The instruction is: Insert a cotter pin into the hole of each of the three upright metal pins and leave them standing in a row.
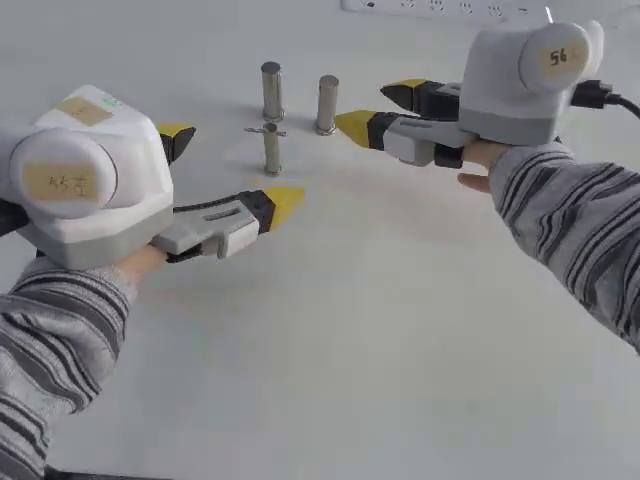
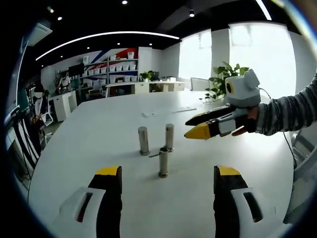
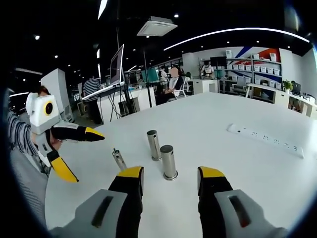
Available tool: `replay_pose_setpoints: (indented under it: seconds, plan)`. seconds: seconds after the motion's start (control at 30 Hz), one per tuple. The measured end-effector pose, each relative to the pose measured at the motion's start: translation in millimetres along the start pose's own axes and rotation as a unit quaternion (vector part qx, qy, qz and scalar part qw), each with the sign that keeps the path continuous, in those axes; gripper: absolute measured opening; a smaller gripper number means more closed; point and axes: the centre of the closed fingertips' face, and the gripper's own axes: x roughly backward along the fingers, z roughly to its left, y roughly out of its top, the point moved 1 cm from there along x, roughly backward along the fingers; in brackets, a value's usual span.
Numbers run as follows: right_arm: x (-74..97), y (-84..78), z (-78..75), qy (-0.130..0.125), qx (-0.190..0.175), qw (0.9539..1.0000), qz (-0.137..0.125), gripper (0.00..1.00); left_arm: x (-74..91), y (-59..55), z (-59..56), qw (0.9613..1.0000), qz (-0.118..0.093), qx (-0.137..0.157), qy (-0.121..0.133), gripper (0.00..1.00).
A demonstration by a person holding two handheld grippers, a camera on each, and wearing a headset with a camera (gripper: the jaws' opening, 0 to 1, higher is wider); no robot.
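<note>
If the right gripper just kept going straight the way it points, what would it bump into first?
Probably the nearest upright metal pin, which stands right ahead between the open jaws of the right gripper; how far off is hard to judge.

White table [image 1: 330,330]: three upright pins [image 1: 272,90], power strip [image 3: 265,140].

My left gripper [image 1: 232,167] and right gripper [image 1: 368,107] both have pale grey-white bodies, black jaws with yellow ends, and tan labels [image 1: 60,182]. The three metal pins [image 1: 327,103] are silvery grey against the plain white table [image 1: 380,330]. My sleeves [image 1: 570,210] are grey with thin dark stripes.
</note>
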Motion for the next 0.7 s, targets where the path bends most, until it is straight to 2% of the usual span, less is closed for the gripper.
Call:
replay_pose_setpoints:
  seconds: [0.13,0.3,0.47,0.6,0.7]
  plan:
    - [-14.0,0.4,-3.7,0.001,0.001,1.0000,-0.004,0.36,8.0,4.0,-2.3,0.9999,-0.010,0.003,0.001,0.79]
    - [-28.0,-3.0,-3.2,-0.001,0.008,1.0000,0.006,0.29,16.3,-0.1,-6.0,1.0000,0.001,0.002,-0.003,0.84]
    - [-35.5,-7.0,-3.3,-0.003,0.001,0.9999,0.011,0.24,23.3,-3.1,-7.4,1.0000,0.006,-0.002,-0.003,0.90]
    - [-38.1,-7.9,-2.1,-0.004,-0.001,0.9999,0.015,0.19,30.6,-1.0,-4.1,0.9999,0.005,-0.012,0.010,0.94]
    - [-40.6,-6.8,-3.6,-0.006,-0.002,0.9999,0.014,0.16,32.5,-1.7,-4.4,0.9999,0.004,-0.005,0.009,0.95]
